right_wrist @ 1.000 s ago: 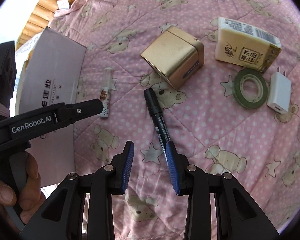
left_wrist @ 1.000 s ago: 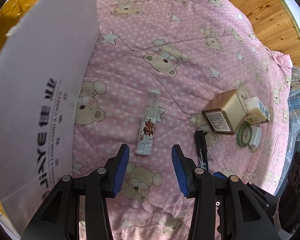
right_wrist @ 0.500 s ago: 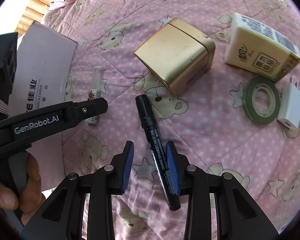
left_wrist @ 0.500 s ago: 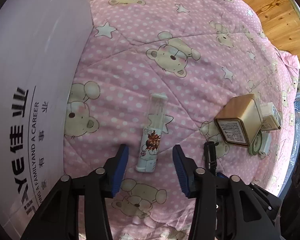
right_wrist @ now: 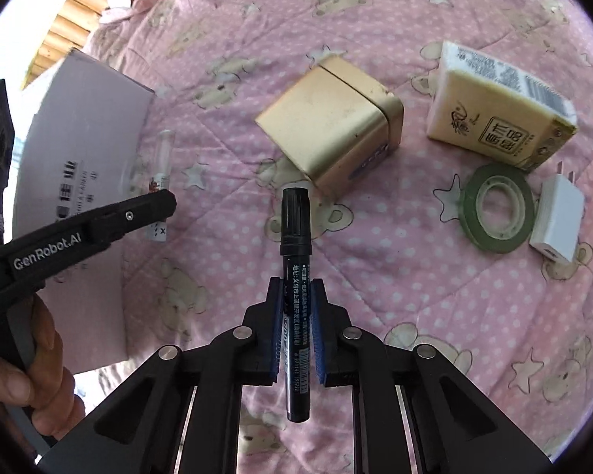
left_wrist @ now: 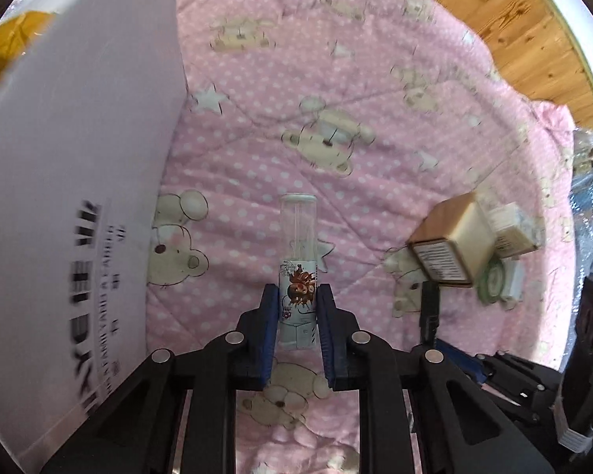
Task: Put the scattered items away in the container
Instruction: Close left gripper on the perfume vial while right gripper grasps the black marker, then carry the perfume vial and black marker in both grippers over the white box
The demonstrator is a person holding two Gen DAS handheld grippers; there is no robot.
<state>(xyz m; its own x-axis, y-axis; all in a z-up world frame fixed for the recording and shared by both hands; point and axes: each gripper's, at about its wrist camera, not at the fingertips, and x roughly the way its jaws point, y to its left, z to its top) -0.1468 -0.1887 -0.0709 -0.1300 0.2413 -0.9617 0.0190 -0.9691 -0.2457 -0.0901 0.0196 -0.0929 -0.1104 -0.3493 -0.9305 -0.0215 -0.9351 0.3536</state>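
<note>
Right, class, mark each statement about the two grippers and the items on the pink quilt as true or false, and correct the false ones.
1. The left gripper is shut on the small spray bottle. True.
2. The right gripper is open and holds nothing. False: it is shut on the black marker.
3. The green tape roll lies beside the white charger plug. True.
4. The gold tin is already inside the white box. False: it lies on the quilt.
5. The tissue pack lies on the quilt. True.
</note>
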